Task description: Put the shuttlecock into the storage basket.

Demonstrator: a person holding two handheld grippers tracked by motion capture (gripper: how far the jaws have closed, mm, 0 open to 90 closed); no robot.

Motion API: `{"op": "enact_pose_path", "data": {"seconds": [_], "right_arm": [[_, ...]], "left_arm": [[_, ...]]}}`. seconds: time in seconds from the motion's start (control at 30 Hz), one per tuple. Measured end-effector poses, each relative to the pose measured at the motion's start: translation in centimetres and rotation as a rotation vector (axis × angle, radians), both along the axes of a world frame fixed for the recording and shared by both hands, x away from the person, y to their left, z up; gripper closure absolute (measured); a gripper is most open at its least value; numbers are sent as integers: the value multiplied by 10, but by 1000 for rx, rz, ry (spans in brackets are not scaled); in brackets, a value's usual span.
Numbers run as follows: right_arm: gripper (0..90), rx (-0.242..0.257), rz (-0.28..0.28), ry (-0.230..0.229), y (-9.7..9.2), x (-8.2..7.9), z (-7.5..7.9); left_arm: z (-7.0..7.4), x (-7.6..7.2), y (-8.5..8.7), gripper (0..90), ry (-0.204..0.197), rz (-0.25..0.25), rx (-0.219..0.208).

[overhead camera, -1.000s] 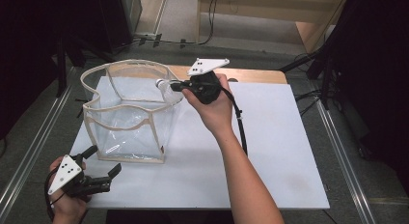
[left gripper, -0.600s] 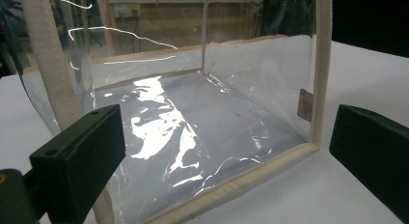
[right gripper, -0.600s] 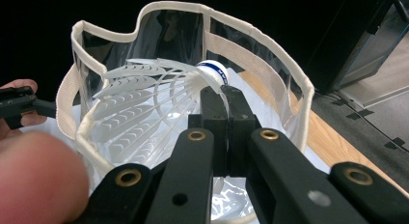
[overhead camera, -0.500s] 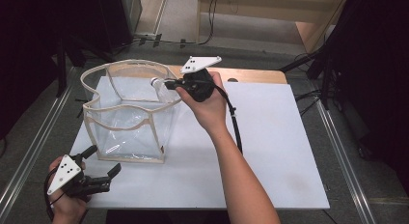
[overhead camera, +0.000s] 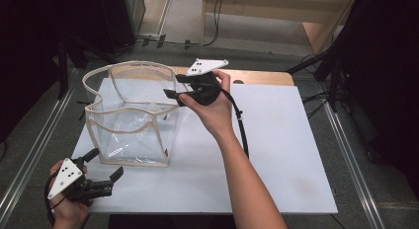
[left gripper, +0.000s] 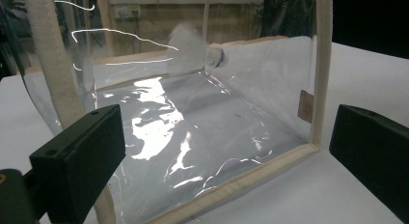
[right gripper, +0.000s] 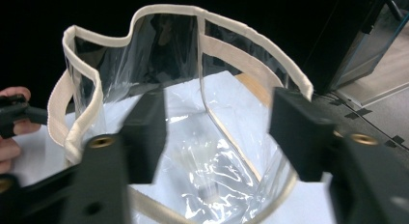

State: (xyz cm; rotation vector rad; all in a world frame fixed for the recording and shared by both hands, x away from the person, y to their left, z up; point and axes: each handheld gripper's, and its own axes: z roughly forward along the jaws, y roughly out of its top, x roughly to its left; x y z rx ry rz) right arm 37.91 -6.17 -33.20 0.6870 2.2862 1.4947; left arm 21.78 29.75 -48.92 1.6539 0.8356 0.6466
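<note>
Right gripper (overhead camera: 170,87) gaping, clear floppy plastic bag (overhead camera: 129,115)

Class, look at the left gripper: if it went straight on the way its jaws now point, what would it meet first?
Most likely the clear bag: the left gripper, jaws open, faces its near lower edge.

We hold our right gripper (overhead camera: 170,87) raised, jaws parted and aimed leftward, our forearm (overhead camera: 247,184) stretching up from the bottom edge. Our left gripper (overhead camera: 105,171) sits low at our left, jaws spread wide.
</note>
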Motion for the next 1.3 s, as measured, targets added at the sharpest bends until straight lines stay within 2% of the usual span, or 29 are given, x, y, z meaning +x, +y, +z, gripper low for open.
{"op": "enact_pose_path", "data": {"seconds": [0.1, 0.13, 0.27, 0.37, 0.4, 0.43, 0.67, 1.3], "right_arm": [[199, 28, -10, 11, -7, -2, -1], [127, 24, -1, 11, -9, -3, -2], [0, 27, -6, 31, -17, -7, -5], [0, 31, -62, 17, -24, -11, -6], [0, 38, -64, 23, -27, -12, -6], [0, 49, -47, 30, -29, -12, -7], [0, 49, -33, 14, -41, -21, -14], [0, 43, -53, 12, -69, -37, -39]], "left_arm": [[0, 0, 0, 0, -1, 0, 0], [0, 0, 0, 0, -1, 0, 0], [0, 0, -1, 0, 1, -2, 3], [-1, 0, -1, 0, 2, -3, 1], [-1, 0, -1, 0, 3, -2, 1], [-1, 0, -1, 0, 2, -2, 2], [0, 0, 0, 0, 0, -2, 1], [-1, 0, -1, 0, 2, -2, 4]]}}
